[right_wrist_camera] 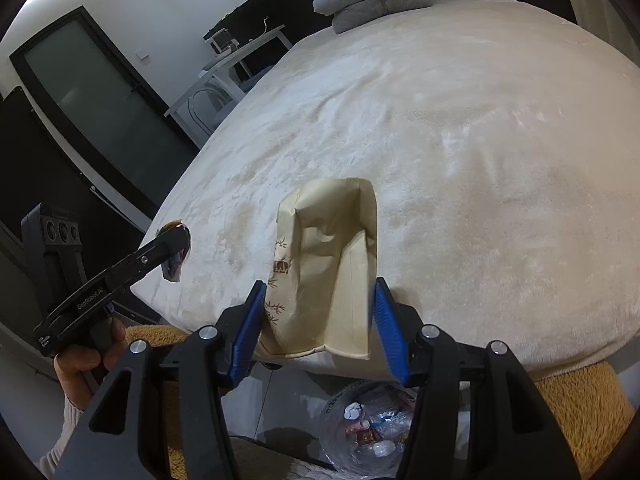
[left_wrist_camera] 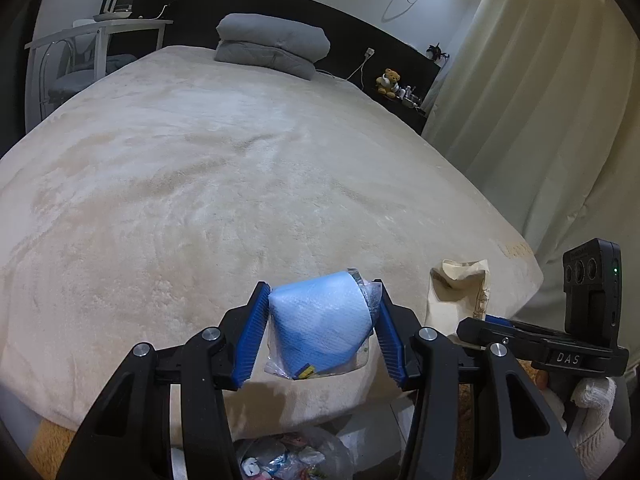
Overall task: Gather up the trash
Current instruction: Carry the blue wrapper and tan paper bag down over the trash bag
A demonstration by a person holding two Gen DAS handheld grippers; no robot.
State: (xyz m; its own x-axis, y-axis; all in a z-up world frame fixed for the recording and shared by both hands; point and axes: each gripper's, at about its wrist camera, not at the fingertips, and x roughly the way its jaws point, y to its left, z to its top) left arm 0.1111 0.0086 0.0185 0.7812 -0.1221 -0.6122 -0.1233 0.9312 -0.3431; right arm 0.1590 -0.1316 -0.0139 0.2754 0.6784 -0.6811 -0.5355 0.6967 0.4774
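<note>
the left tongs (left_wrist_camera: 320, 328) are clamped on a blue wrapper (left_wrist_camera: 320, 320) with some clear plastic around it, and the blue pads press it from both sides. the right tongs (right_wrist_camera: 316, 328) are clamped on a crumpled beige paper bag (right_wrist_camera: 332, 268), which stands up between the pads. both pieces of trash are held in the air just over the near edge of the bed (left_wrist_camera: 240, 180), which is covered with a cream fluffy blanket. below the edge, on the floor, there is a clear plastic trash bag (right_wrist_camera: 368, 424) which already has some wrappers and scraps inside. in the right wrist view it lies almost under the right tongs, and in the left wrist view it shows low between the two arms of the tongs.

the step in hand seems to be the carrying of the two pieces to the bag. the next move probably needs each piece brought down over the mouth of the bag, and then the tongs opened so that the trash falls inside. the paper bag is tall and light, so it may catch on the rim. no other loose trash is seen on the bed.
</note>
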